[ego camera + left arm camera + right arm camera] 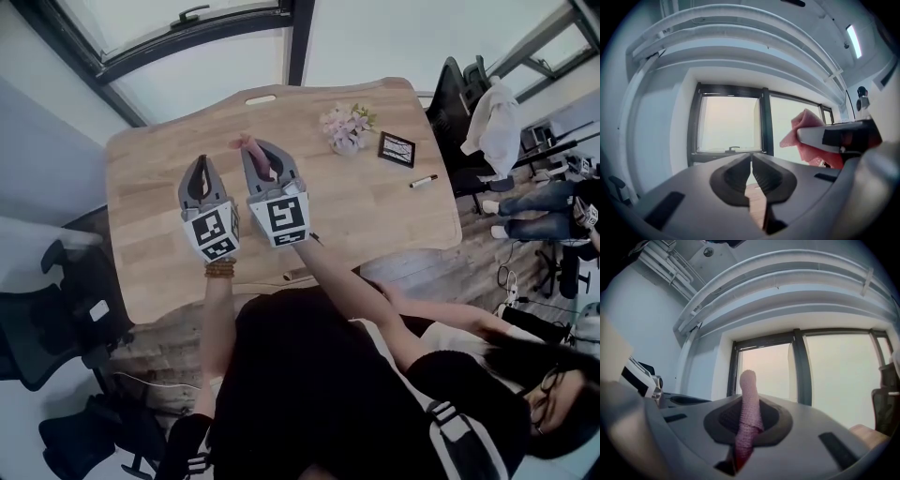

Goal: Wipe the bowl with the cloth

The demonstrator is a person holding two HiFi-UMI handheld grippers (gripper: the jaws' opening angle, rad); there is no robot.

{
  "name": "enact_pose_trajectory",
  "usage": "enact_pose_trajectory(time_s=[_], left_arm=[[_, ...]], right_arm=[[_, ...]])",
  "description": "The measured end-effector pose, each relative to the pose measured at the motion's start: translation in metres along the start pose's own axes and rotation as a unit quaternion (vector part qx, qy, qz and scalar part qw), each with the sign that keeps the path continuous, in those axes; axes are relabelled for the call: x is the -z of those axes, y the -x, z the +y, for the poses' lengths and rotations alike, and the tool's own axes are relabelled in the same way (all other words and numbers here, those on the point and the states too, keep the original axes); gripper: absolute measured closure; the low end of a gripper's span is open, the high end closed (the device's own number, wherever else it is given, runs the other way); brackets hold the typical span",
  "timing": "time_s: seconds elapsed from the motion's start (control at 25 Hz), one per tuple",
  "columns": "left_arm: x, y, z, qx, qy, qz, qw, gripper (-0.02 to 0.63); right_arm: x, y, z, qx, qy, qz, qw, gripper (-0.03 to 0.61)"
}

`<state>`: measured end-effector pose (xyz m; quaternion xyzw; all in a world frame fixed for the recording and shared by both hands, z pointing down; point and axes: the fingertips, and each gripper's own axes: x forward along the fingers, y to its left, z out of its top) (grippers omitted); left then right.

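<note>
Right gripper is clenching pink knobbly fabric cloth, strip jutting past jaw tips; left gripper, just beside, is holding jaws pressed together, empty; bowl unseen.

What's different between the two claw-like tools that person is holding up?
The right gripper is shut on a pink cloth; the left gripper is shut on nothing. The right gripper reaches slightly farther over the table than the left gripper. Both are held level, side by side.

Before you, the wooden table carries a small bunch of pale flowers, a dark square card just beside it, and a marker pen near the right edge.
</note>
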<state>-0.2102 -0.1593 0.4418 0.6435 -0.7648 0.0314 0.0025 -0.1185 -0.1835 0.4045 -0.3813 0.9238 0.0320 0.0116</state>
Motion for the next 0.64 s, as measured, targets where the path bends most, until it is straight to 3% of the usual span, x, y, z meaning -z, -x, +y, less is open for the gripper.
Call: enact_pose_trajectory(time_s=[0.64], left_arm=[[0.007,-0.003,-0.005,0.006,-0.005,0.009,0.9999,0.595]], right_arm=[[0.013,0.004,-0.005,0.002,0.007,0.013,1.0,0.566]])
